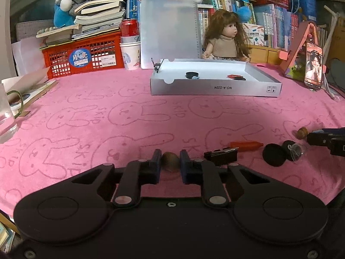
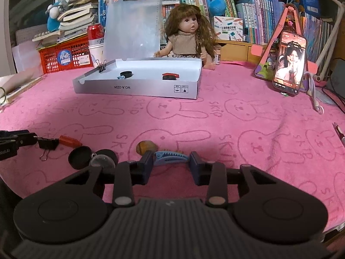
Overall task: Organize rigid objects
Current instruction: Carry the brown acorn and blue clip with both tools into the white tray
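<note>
My left gripper (image 1: 170, 161) is shut on a brown nut-like ball (image 1: 170, 160) low over the pink towel. Beside it lie a black binder clip (image 1: 221, 155), an orange tube (image 1: 245, 145), two black round caps (image 1: 274, 154) and a clear bulb (image 1: 298, 151). My right gripper (image 2: 171, 164) is open around a blue toothed hair clip (image 2: 170, 157); whether the fingers touch it I cannot tell. A second brown nut (image 2: 146, 147) lies just beyond it. The white cardboard tray (image 1: 215, 89) at the back holds a black cap (image 1: 190, 75) and a red-black piece (image 1: 236, 77).
A doll (image 1: 224, 38), a clipboard (image 1: 170, 30), a red crate (image 1: 84, 54) and stacked books line the back. A phone on a stand (image 2: 290, 63) is at the right with a cable. A glass (image 1: 6, 116) stands at the left edge.
</note>
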Motion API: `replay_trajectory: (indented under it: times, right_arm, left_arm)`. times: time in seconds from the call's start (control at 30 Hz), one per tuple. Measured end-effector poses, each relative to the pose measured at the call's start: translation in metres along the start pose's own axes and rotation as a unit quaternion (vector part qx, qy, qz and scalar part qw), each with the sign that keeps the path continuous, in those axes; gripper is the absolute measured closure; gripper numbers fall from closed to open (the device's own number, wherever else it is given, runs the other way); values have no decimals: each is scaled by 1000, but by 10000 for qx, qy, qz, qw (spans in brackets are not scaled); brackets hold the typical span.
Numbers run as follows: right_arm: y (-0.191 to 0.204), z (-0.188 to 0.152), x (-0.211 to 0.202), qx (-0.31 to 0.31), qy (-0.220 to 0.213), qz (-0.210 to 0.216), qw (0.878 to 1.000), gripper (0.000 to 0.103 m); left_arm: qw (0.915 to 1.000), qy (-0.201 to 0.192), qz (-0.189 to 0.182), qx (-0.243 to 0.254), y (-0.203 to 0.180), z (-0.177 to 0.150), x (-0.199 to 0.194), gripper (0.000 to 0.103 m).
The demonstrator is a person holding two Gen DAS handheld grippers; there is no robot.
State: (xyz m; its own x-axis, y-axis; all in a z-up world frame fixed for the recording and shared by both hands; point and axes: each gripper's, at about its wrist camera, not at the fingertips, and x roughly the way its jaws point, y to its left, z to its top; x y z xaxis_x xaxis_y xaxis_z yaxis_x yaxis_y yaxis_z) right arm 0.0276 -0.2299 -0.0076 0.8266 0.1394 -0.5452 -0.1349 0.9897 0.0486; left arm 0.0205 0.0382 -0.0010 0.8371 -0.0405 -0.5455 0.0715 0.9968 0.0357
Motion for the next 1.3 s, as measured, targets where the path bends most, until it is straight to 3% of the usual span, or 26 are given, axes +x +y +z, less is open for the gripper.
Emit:
replay_trajectory:
  times: [0.7,1.3]
  right_arm:
    - [13,24,4,-62,-229,164,9996,61]
    - [17,77,35,-12,-321,247,9992,61]
  left_arm:
    - [9999,-21,-121,24,-7,30,2,86]
    - [9994,-5,-305,-146,-9,83,35,86]
